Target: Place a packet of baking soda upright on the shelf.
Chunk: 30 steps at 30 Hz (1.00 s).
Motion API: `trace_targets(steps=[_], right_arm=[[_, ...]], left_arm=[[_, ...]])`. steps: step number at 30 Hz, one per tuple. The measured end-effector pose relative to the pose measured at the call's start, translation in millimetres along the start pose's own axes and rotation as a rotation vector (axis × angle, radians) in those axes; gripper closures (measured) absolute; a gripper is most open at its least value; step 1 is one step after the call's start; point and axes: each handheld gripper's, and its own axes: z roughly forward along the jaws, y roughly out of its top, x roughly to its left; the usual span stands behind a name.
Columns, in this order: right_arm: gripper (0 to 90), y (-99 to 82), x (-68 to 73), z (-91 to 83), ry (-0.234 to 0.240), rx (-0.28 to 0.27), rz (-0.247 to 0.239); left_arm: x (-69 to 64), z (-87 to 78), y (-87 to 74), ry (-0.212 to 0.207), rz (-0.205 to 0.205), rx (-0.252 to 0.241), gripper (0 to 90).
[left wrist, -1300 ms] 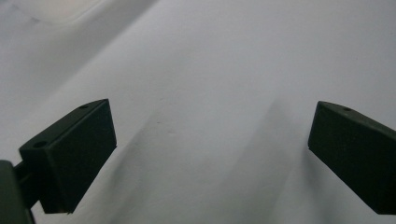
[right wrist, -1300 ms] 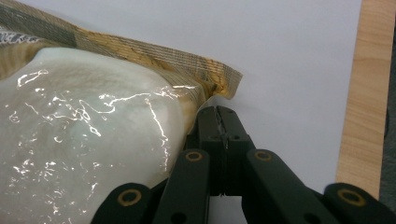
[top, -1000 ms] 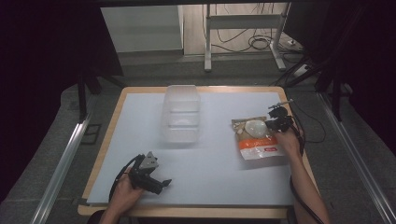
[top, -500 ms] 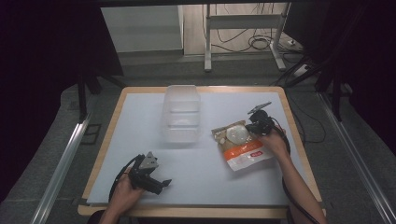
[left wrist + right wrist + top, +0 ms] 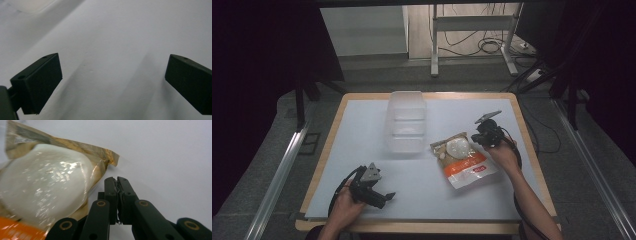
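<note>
A snack bag (image 5: 464, 161) with an orange lower half and a clear window on something white lies right of centre on the white table top (image 5: 362, 125). My right gripper (image 5: 476, 137) is at the bag's upper right corner. In the right gripper view its jaws (image 5: 117, 180) stand together on a thin edge of the bag (image 5: 50, 187), having just eased a hair apart. My left gripper (image 5: 388, 196) rests near the front left edge. In the left gripper view its jaws (image 5: 112, 82) are wide open over bare table.
A clear plastic container (image 5: 406, 125) stands at the back middle of the table, just left of the bag. The wooden table rim (image 5: 532, 150) runs close behind my right hand. Cables and a metal stand lie on the floor beyond the table.
My right gripper has moved left and toward the table's middle, and the bag has come along with it, closer to the container. The left gripper has stayed put.
</note>
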Motion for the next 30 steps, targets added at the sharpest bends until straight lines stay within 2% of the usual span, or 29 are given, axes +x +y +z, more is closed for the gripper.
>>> trace_targets(steps=[1, 3, 4, 6, 7, 8, 10, 11, 13, 14, 15, 17, 18, 21, 22, 24, 25, 26, 30], right_arm=[[85.7, -3.1, 5.1, -9.2, 0.007, -0.018, -0.003], [85.6, -4.5, 8.6, -13.0, 0.008, -0.024, -0.002], [85.5, -8.1, 17.2, -19.8, 0.025, -0.039, -0.001], [85.5, -11.6, 26.7, -22.8, 0.045, -0.045, 0.001], [85.5, -11.6, 26.7, -22.8, 0.045, -0.045, 0.001], [85.5, -15.6, 41.2, -25.2, 0.055, -0.039, -0.025], [85.5, -18.7, 54.8, -27.2, 0.078, -0.038, -0.025], [85.5, -18.7, 54.8, -27.2, 0.078, -0.038, -0.025], [85.4, -21.6, 72.4, -28.2, 0.107, -0.036, -0.04], [85.4, -21.6, 72.4, -28.2, 0.107, -0.036, -0.04], [85.1, -22.9, 86.5, -28.8, 0.129, -0.037, -0.051], [85.0, -23.4, 90.9, -28.6, 0.142, -0.038, -0.05], [84.5, -25.4, 103.9, -26.9, 0.173, -0.035, -0.06], [84.2, -26.5, 120.2, -25.5, 0.194, -0.031, -0.084], [84.2, -26.5, 120.2, -25.5, 0.194, -0.031, -0.084], [83.0, -26.7, 135.7, -23.1, 0.224, -0.028, -0.097], [83.0, -26.7, 135.7, -23.1, 0.224, -0.028, -0.097], [83.0, -26.7, 144.2, -20.1, 0.235, -0.016, -0.113], [83.4, -26.9, 152.5, -14.3, 0.228, 0.008, -0.145]], left_arm=[[-0.4, -0.1, 0.3, 0.001, 0.002, 0.0, 1.3], [-0.8, 0.1, 0.5, 0.0, 0.003, 0.001, 1.3], [-1.5, 0.5, 0.7, 0.003, 0.007, 0.004, 1.3], [-1.7, 0.4, 0.9, 0.002, 0.008, 0.003, 1.3], [-1.7, 0.4, 0.9, 0.002, 0.008, 0.003, 1.2], [-1.4, 0.2, 0.8, 0.001, 0.006, 0.002, 1.3], [-1.2, 0.1, 0.6, 0.001, 0.006, 0.002, 1.3], [-1.2, 0.1, 0.6, 0.001, 0.006, 0.002, 1.3], [-1.6, 0.2, 0.8, 0.002, 0.008, 0.002, 1.3], [-1.6, 0.2, 0.8, 0.002, 0.008, 0.002, 1.3], [-1.8, 0.4, 0.8, 0.003, 0.009, 0.003, 1.3], [-1.8, 0.3, 0.9, 0.003, 0.009, 0.003, 1.3], [-1.7, 0.1, 0.9, 0.002, 0.008, 0.002, 1.3], [-1.8, 0.2, 0.9, 0.003, 0.009, 0.004, 1.3], [-1.8, 0.2, 0.9, 0.003, 0.009, 0.004, 1.3], [-1.9, 0.2, 1.0, 0.002, 0.01, 0.005, 1.3], [-1.9, 0.2, 1.1, 0.002, 0.01, 0.005, 1.3], [-1.9, 0.2, 1.0, 0.003, 0.012, 0.005, 1.3], [-1.7, -0.1, 1.0, 0.002, 0.012, 0.004, 1.3]])
